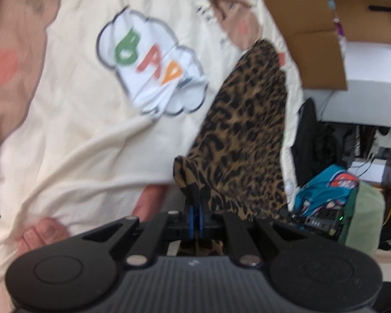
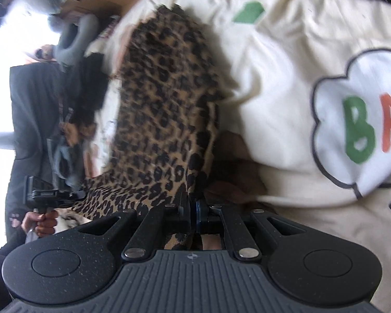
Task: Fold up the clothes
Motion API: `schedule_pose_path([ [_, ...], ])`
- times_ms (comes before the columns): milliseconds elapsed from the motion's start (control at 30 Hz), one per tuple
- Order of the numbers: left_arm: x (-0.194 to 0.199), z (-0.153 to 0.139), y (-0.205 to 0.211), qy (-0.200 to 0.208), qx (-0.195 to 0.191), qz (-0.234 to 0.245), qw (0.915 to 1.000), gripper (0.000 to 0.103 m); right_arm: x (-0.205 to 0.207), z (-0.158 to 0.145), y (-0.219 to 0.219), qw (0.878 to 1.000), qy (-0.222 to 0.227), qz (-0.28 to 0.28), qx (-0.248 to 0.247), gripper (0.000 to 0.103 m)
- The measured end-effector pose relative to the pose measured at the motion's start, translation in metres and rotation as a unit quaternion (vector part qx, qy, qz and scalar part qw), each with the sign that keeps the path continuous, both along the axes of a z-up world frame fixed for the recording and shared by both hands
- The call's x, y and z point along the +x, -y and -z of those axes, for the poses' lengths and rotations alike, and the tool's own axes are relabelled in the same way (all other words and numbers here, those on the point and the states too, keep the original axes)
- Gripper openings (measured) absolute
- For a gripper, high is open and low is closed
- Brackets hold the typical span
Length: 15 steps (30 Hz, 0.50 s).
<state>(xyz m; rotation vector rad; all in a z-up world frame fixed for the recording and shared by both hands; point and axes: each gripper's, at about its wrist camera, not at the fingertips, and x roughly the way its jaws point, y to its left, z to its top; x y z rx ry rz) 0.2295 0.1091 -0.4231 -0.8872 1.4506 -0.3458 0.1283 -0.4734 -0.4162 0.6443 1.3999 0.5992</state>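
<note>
With both the left gripper [image 1: 196, 215] and right gripper [image 2: 193, 208] clamped on the leopard-print garment [image 1: 242, 135], keep its stretched edge taut and level above the cream bedspread [image 1: 96, 140].

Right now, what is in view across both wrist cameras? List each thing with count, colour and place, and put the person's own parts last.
leopard-print garment: one, tan with black spots, held up over the bedsheet, pinched at two edges.
bedsheet: one, cream with cartoon bears and a cloud reading "BA", spread beneath the garment.
cardboard boxes: at least two, brown, beyond the sheet in the left wrist view.
clutter pile: teal, green and black items, beside the sheet; details too blurred.
left gripper: black with blue pads, shut on the garment's edge.
right gripper: black with blue pads, shut on the garment's edge.
hand: one, holding the left gripper, seen in the right wrist view.
</note>
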Motion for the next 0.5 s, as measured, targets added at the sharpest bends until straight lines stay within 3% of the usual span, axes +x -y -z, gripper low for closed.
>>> schedule_pose_path([
  [200, -0.005, 0.011, 0.000, -0.009, 0.014, 0.003, 0.9999, 0.004, 0.001, 0.005, 0.005, 0.999, -0.007, -0.003, -0.041, 0.004],
  [500, -0.006, 0.014, 0.001, -0.011, 0.020, 0.002, 0.9997, 0.004, 0.029, -0.027, 0.001, 0.997, 0.061, -0.002, -0.042, 0.005],
])
